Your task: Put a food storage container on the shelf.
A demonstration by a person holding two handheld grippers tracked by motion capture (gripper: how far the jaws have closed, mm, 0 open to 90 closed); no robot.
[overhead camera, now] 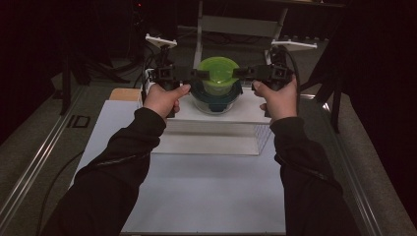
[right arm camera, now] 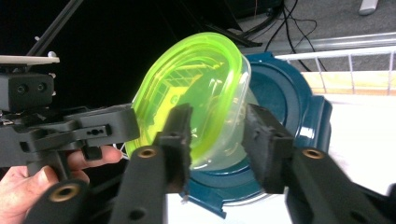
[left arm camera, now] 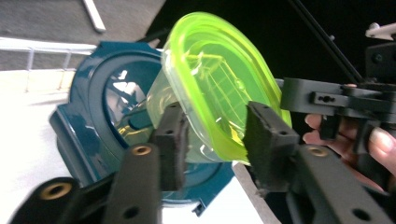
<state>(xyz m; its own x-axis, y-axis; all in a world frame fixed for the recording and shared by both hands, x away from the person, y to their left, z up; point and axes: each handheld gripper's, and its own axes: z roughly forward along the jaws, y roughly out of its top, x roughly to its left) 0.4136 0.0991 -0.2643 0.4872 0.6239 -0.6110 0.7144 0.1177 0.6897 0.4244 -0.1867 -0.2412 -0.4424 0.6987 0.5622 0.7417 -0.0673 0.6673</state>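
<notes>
Dark surroundings frame a white table (overhead camera: 206, 196) with a raised white platform (overhead camera: 216, 115) at its far end. On it sits a teal-lidded container (overhead camera: 216, 96), a green-lidded tub (overhead camera: 218, 70) stacked on top (clear-walled). The left gripper (overhead camera: 199, 74) and right gripper (overhead camera: 237, 73) each have their jaws spread around the tub's rim, from opposite sides.

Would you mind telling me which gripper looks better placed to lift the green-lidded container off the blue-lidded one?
Neither has a clear edge. The left gripper and right gripper each straddle opposite rims of the green-lidded container, which sits on the blue-lidded container. Probably a two-handed lift; if one must lead, left, whose pads look nearer the rim.
</notes>
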